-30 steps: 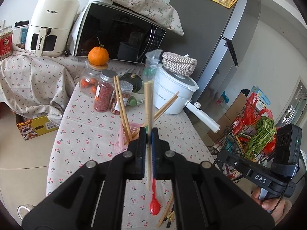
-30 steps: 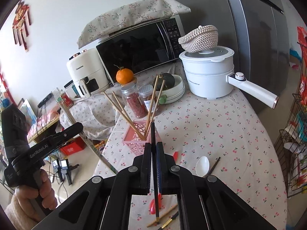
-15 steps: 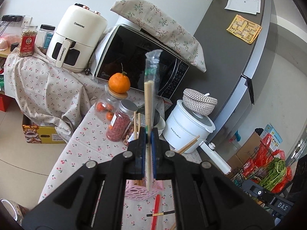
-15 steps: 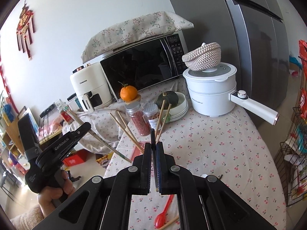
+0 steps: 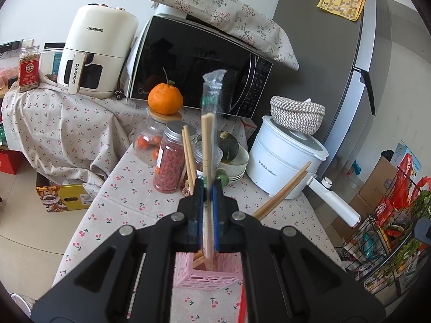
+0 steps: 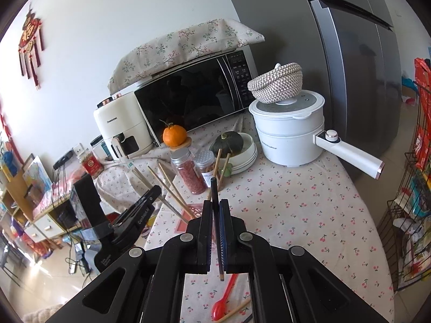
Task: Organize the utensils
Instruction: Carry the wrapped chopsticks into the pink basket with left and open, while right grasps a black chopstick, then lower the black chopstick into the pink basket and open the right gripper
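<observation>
My left gripper (image 5: 207,188) is shut on a pair of wooden chopsticks in a clear plastic sleeve (image 5: 208,140), held upright with the lower ends inside the pink lattice utensil holder (image 5: 208,274). Several bare wooden chopsticks (image 5: 280,192) lean in the holder. My right gripper (image 6: 214,210) is shut on a dark chopstick (image 6: 215,215), held above the table to the right of the holder (image 6: 188,215). The left gripper (image 6: 150,199) shows in the right wrist view with the sleeved pair. A red spoon (image 6: 223,300) and a loose wooden chopstick (image 6: 237,309) lie on the tablecloth below.
Behind the holder stand spice jars (image 5: 168,161), a jar topped with an orange (image 5: 164,99), a bowl with a dark squash (image 5: 229,145), a white electric pot (image 5: 285,161) with a long handle, a microwave (image 5: 194,64) and an air fryer (image 5: 97,53). A wire rack (image 5: 390,228) stands right.
My left gripper has lowered the sleeved chopsticks toward and into the pink holder. My right gripper has risen and tilted up with the dark chopstick still held.
</observation>
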`<state>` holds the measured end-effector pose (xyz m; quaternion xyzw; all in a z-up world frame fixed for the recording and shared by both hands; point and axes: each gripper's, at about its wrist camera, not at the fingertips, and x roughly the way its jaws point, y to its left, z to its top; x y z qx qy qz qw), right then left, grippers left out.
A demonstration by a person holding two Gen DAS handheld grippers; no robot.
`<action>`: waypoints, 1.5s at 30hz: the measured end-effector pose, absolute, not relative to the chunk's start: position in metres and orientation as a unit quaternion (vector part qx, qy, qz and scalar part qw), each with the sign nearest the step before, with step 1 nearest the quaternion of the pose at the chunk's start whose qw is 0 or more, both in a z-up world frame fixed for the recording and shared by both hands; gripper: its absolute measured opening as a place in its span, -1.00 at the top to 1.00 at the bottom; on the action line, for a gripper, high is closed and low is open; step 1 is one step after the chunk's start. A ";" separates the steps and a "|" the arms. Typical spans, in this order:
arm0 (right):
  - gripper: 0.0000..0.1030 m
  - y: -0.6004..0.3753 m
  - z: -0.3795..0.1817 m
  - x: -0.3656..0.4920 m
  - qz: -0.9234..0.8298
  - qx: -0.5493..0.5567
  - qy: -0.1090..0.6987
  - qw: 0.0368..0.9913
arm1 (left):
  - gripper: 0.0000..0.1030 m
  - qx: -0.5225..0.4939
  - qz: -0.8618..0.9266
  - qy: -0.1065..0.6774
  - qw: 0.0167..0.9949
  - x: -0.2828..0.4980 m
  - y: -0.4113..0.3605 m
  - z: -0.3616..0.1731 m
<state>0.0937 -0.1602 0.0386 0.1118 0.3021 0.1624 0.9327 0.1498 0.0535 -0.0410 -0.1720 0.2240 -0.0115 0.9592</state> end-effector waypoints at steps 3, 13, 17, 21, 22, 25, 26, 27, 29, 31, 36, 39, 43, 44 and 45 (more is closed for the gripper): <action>0.91 -0.163 0.045 0.093 0.164 0.119 0.294 0.934 | 0.62 -0.185 -0.032 0.283 0.941 0.166 0.057 -0.057; 0.91 -0.153 0.067 0.096 0.174 0.126 0.264 0.940 | -0.01 -0.204 -0.045 0.346 0.915 0.142 0.072 -0.049; 0.91 -0.144 0.074 0.105 0.175 0.132 0.257 0.941 | -0.04 -0.188 -0.038 0.375 0.907 0.131 0.082 -0.050; 0.91 -0.136 0.082 0.114 0.175 0.143 0.250 0.942 | -0.04 -0.189 -0.031 0.391 0.900 0.123 0.098 -0.053; 0.91 -0.134 0.083 0.116 0.173 0.144 0.247 0.942 | -0.04 -0.191 -0.031 0.394 0.899 0.121 0.101 -0.053; 0.91 -0.128 0.086 0.122 0.165 0.143 0.240 0.946 | -0.04 -0.188 -0.033 0.399 0.897 0.118 0.109 -0.054; 0.91 -0.126 0.087 0.125 0.163 0.142 0.238 0.947 | -0.04 -0.187 -0.033 0.400 0.896 0.117 0.111 -0.053; 0.91 -0.124 0.087 0.128 0.162 0.142 0.237 0.947 | -0.04 -0.187 -0.033 0.401 0.896 0.116 0.113 -0.053; 0.91 -0.120 0.086 0.133 0.159 0.144 0.236 0.948 | -0.04 -0.188 -0.036 0.402 0.896 0.115 0.116 -0.052; 0.91 -0.117 0.085 0.138 0.159 0.145 0.235 0.948 | -0.04 -0.190 -0.037 0.403 0.895 0.114 0.119 -0.053; 0.91 -0.109 0.076 0.151 0.156 0.146 0.237 0.948 | -0.04 -0.196 -0.042 0.408 0.891 0.115 0.120 -0.055; 0.91 -0.102 0.064 0.160 0.155 0.142 0.251 0.945 | -0.04 -0.194 -0.045 0.411 0.890 0.117 0.118 -0.057; 0.91 -0.092 0.045 0.173 0.155 0.128 0.273 0.941 | -0.04 -0.189 -0.045 0.417 0.888 0.119 0.115 -0.059; 0.91 -0.089 0.040 0.175 0.156 0.123 0.279 0.939 | -0.04 -0.188 -0.044 0.417 0.888 0.119 0.114 -0.060; 0.91 -0.088 0.035 0.178 0.156 0.120 0.285 0.938 | -0.04 -0.187 -0.043 0.418 0.888 0.119 0.114 -0.060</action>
